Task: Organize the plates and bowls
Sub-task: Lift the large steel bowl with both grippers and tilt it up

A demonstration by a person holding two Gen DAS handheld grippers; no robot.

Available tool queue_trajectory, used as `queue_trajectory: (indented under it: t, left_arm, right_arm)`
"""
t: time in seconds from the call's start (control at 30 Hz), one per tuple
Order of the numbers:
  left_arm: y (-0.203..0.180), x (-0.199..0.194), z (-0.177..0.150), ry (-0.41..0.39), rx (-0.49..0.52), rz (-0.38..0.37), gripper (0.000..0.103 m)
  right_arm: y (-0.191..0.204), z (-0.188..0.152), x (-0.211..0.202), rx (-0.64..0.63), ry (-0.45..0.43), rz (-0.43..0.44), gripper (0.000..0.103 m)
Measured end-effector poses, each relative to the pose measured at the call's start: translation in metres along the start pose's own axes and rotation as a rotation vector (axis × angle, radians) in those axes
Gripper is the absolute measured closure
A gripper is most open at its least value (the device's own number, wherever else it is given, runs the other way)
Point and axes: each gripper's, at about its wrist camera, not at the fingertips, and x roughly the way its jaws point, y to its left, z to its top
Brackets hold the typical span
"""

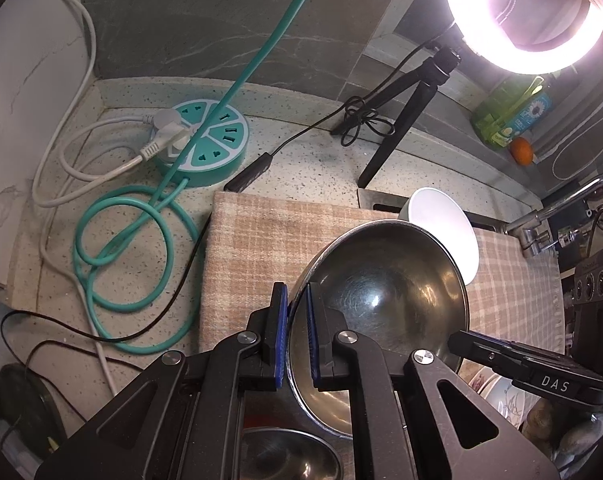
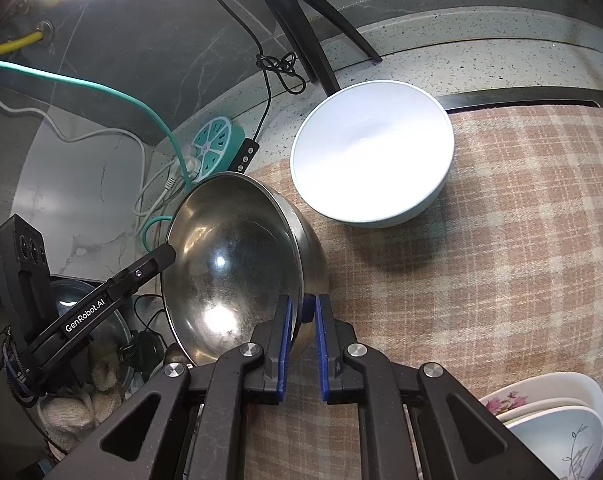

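Observation:
A steel bowl (image 1: 381,292) (image 2: 229,264) hangs tilted over a checked cloth (image 1: 253,240) (image 2: 501,260), held from both sides. My left gripper (image 1: 296,296) is shut on its left rim, blue pads on either side of the edge. My right gripper (image 2: 303,304) is shut on the opposite rim. Each gripper shows in the other's view: the left gripper (image 2: 169,254) and the right gripper (image 1: 455,340). A white bowl (image 1: 445,232) (image 2: 373,152) sits upright on the cloth just behind. Flower-patterned bowls (image 2: 549,412) (image 1: 497,392) are stacked at the near right. A second steel bowl (image 1: 289,456) lies below my left gripper.
A ring light (image 1: 521,12) on a black tripod (image 1: 397,120) stands at the back of the counter. A teal round power strip (image 1: 205,136) (image 2: 217,144) with coiled cables (image 1: 121,248) lies to the left. A faucet (image 1: 549,216) is at the right. A glass lid (image 2: 85,308) lies at the left.

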Motion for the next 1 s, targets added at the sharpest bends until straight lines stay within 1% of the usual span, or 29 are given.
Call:
queue_trajectory:
  t: [0.33,0.63,1.0]
  left_arm:
    - [-0.01,-0.007,-0.007,-0.004,-0.015,-0.006,0.095]
    - [-0.019,-0.023,-0.019,-0.015,-0.024,-0.013,0.095]
    - [-0.034,-0.043,-0.039,-0.044,-0.043,0.006,0.095]
  right_arm:
    - [-0.006,-0.007,-0.015,0.003,-0.003,0.014,0.092]
    - [-0.012,-0.018,-0.028,0.0,0.005,0.033,0.092]
    - [-0.018,-0.031,-0.048,-0.029,0.011,0.066,0.092]
